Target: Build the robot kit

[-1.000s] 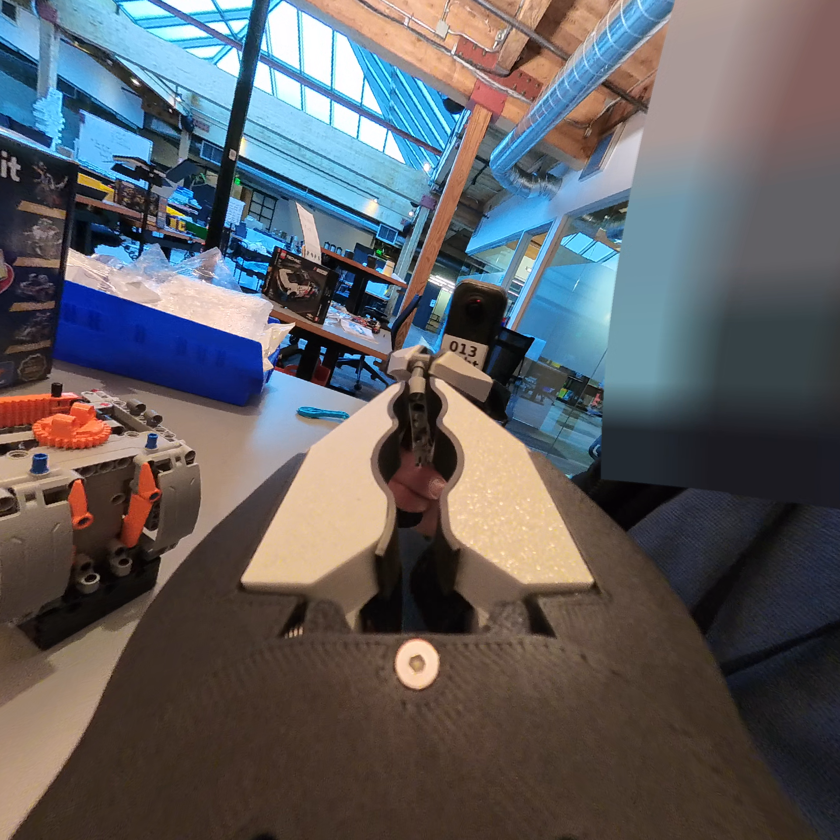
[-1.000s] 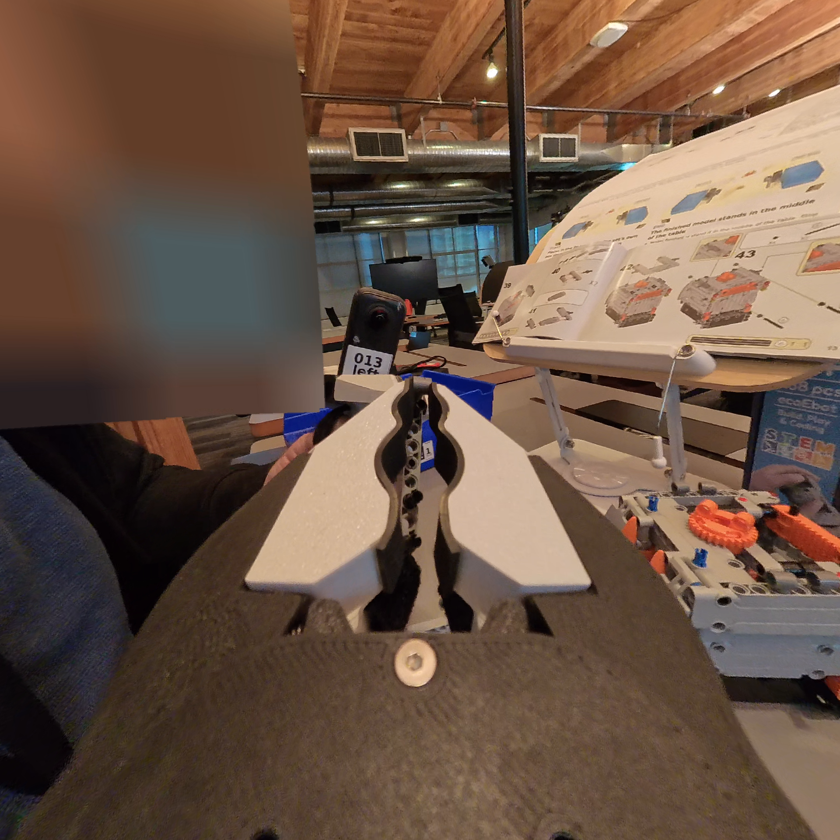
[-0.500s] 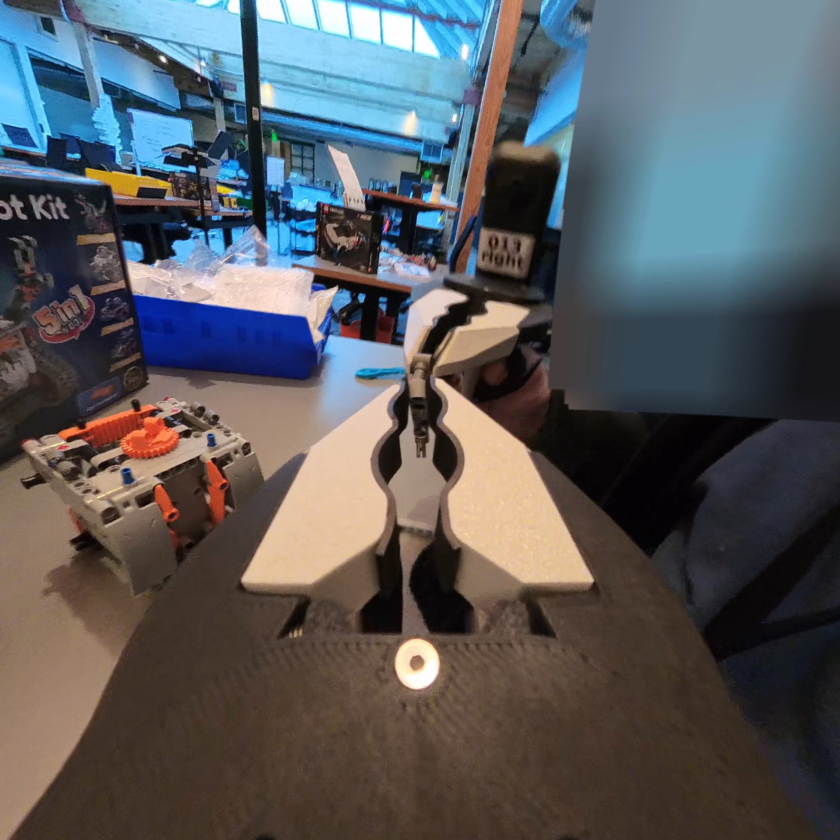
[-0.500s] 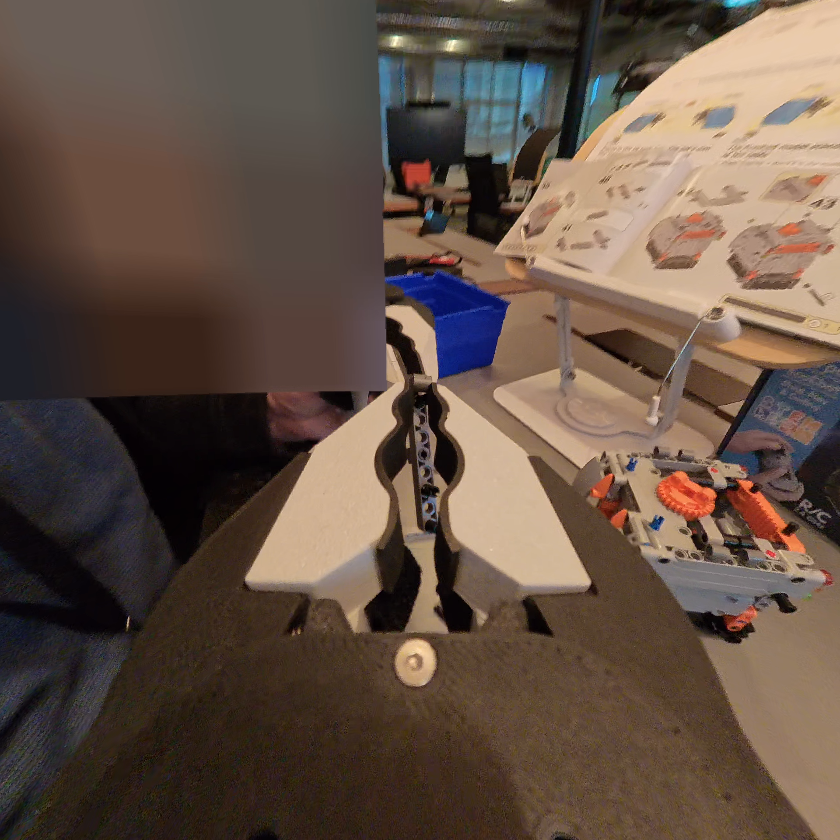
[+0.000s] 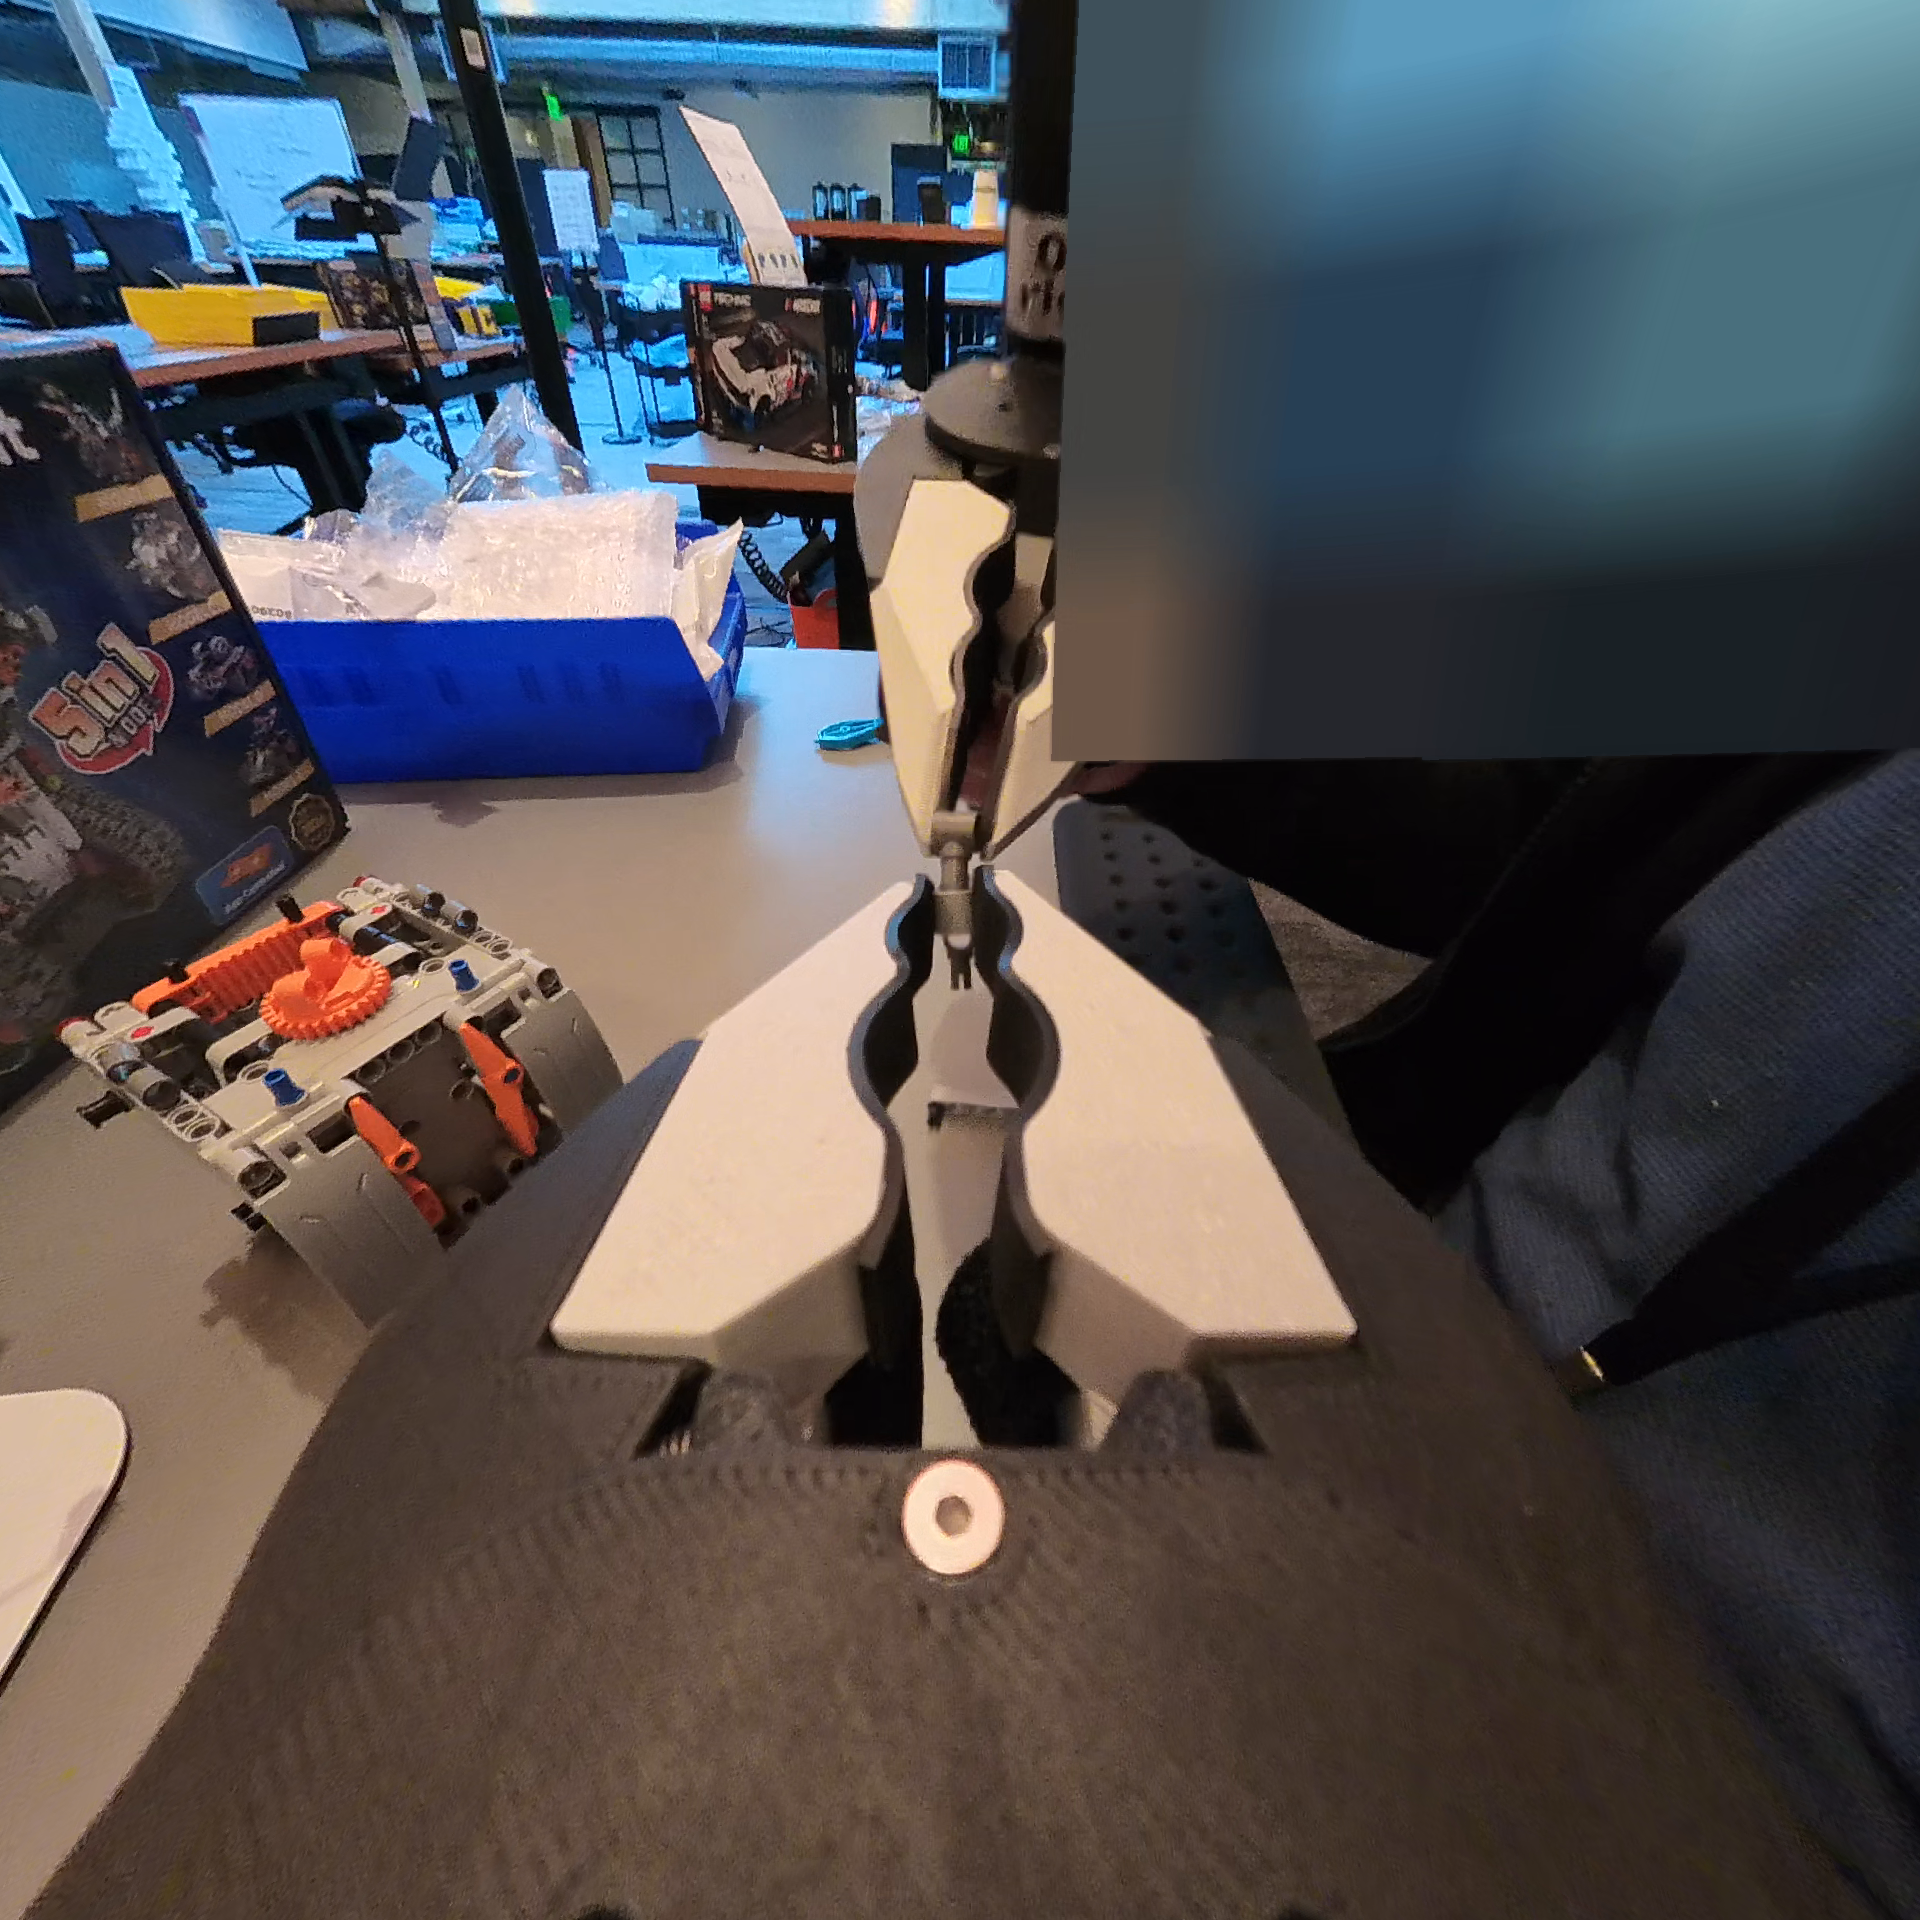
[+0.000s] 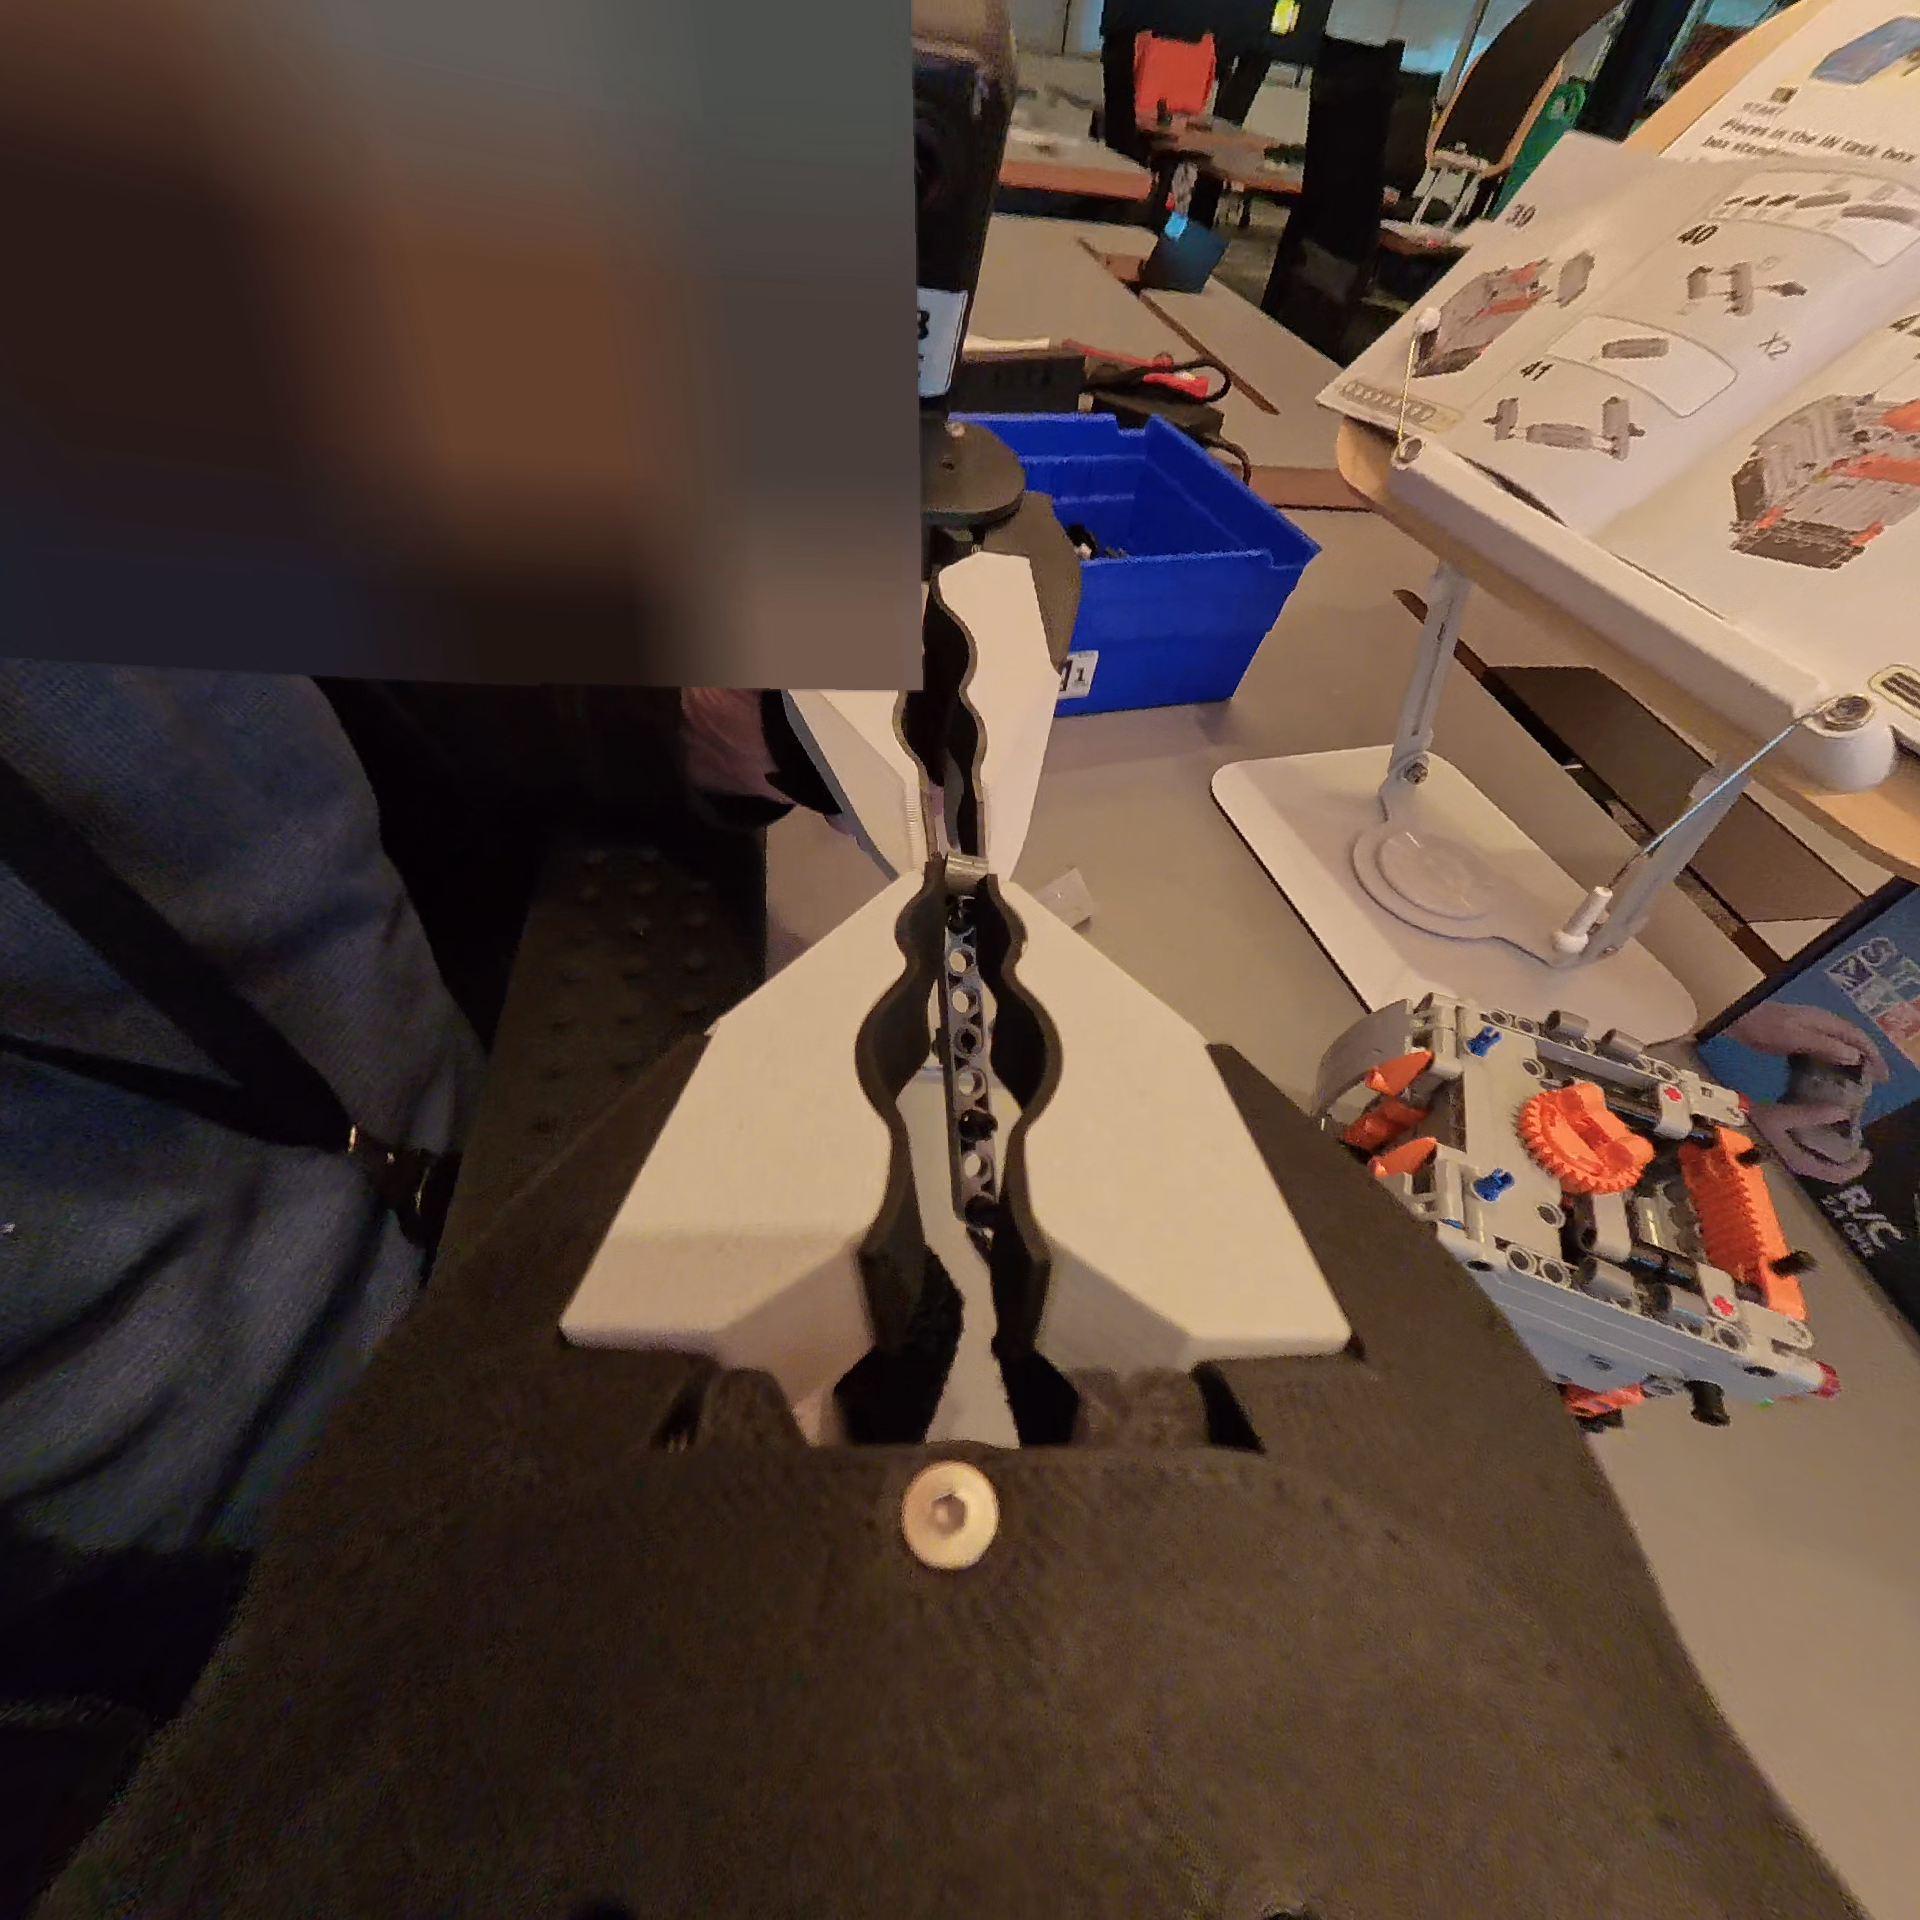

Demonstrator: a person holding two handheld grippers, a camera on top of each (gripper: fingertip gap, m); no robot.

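Grey plastic, the holed beam (image 6: 966, 1081) was clamped lengthwise in the right gripper (image 6: 961, 883). A small connector (image 5: 954, 914) (joined at the tips, apparently) was pinched by the left gripper (image 5: 954, 894), above the table (image 5: 623, 831). Both pieces were judged light, stiff and best gripped on flat sides.

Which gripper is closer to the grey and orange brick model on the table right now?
Neither clearly. The left gripper and right gripper meet tip to tip above the table edge; the brick model lies left of the left gripper and right of the right one.
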